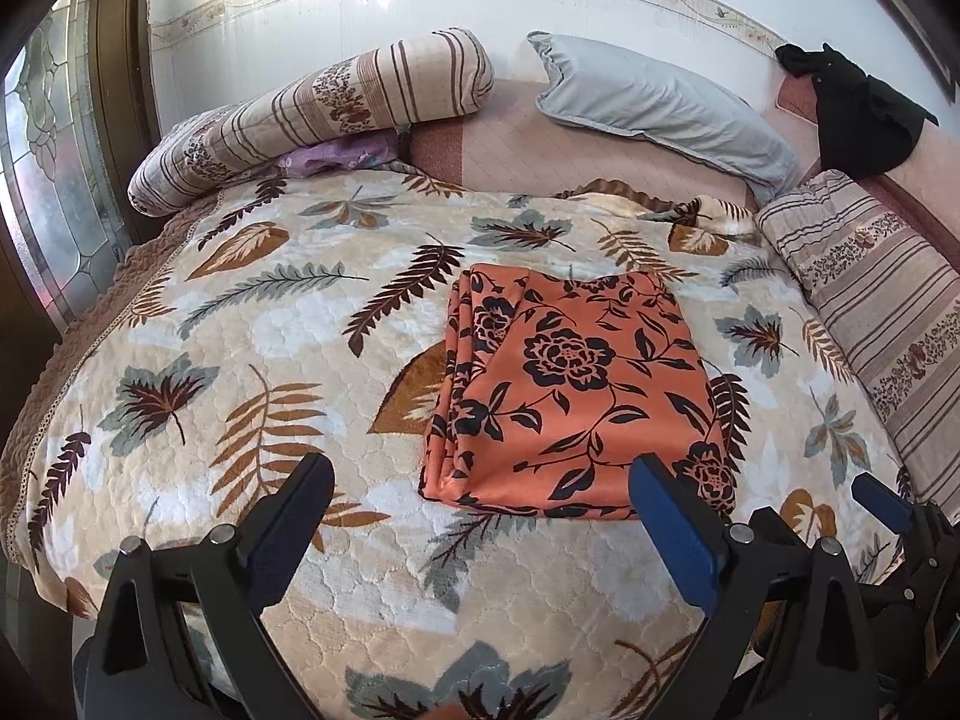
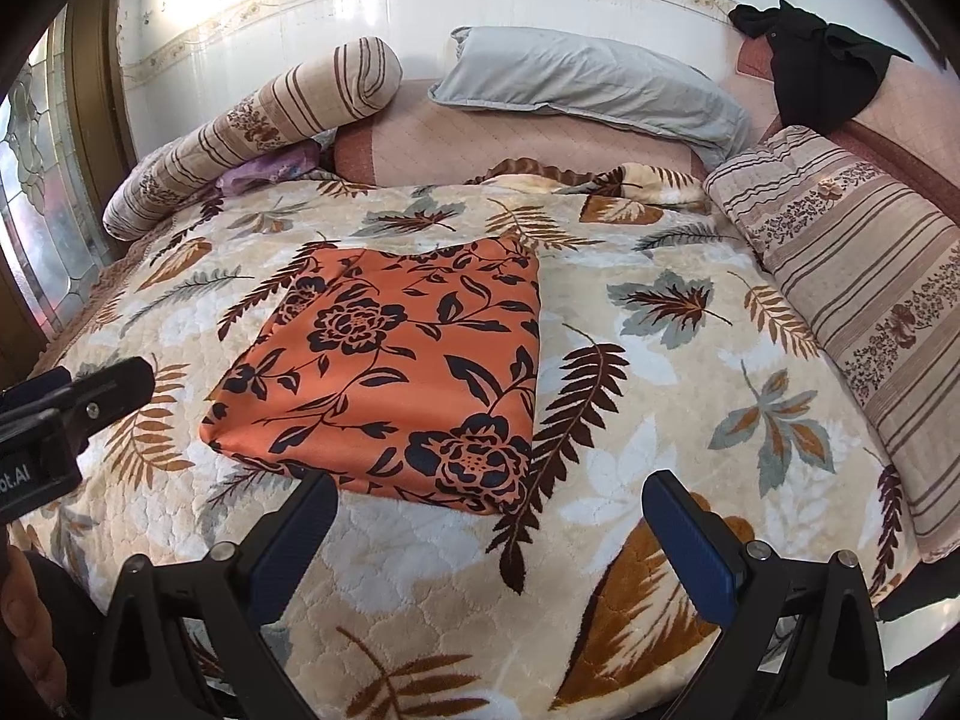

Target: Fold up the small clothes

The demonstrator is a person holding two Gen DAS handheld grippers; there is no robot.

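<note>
- Both tongs hang empty above the bed — your left tongs (image 1: pixel 480 516) and your right tongs (image 2: pixel 489 531) each stand with the blue pads spread wide and nothing between them.
- Take the orange floral cloth (image 1: pixel 570 390) as your landmark: it lies flat on the leaf-print blanket (image 1: pixel 240 312), already folded into a compact stack, with layered edges showing along its left side in the left wrist view.
- From your left tongs the cloth sits just ahead and a little to the right; its near edge runs close to the right-hand pad (image 1: pixel 675 531), though whether pad and cloth touch you cannot tell from here.
- From your right tongs the same cloth (image 2: pixel 390 372) lies ahead and to the left, its near right corner just beyond the left-hand pad (image 2: pixel 294 540).
- Its long axis runs away from you, toward the grey pillow (image 1: pixel 654 102) at the far side of the bed.
- Your left tongs look the nearer of the two; in the right wrist view they show at the left edge, beside the cloth's near left corner.
- My judgement — the fold looks nearly or fully done, so any further fold would bring the near edge up along that long axis toward the pillow.
</note>
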